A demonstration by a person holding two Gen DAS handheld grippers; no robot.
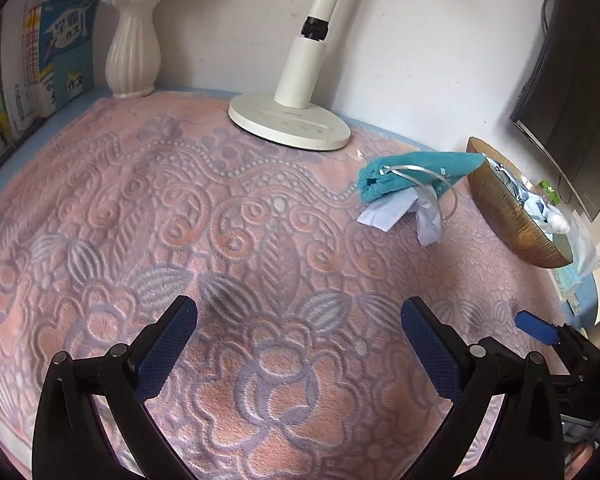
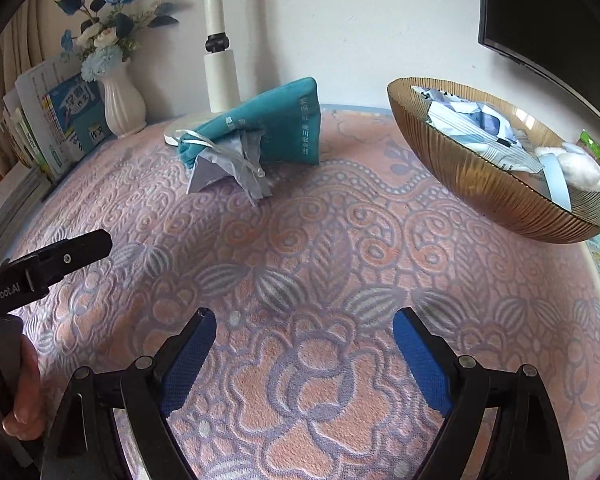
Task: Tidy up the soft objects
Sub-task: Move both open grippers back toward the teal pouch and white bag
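A teal drawstring pouch with silver cord lies on the pink patterned blanket, with crumpled white paper under its mouth. It also shows in the right wrist view. A ribbed amber bowl to its right holds soft packets and a white cotton ball; it shows in the left wrist view too. My left gripper is open and empty above the blanket, well short of the pouch. My right gripper is open and empty, also over the blanket.
A white desk lamp base stands at the back by the wall. A white vase of blue flowers and upright books stand at the back left. A dark monitor is at the right.
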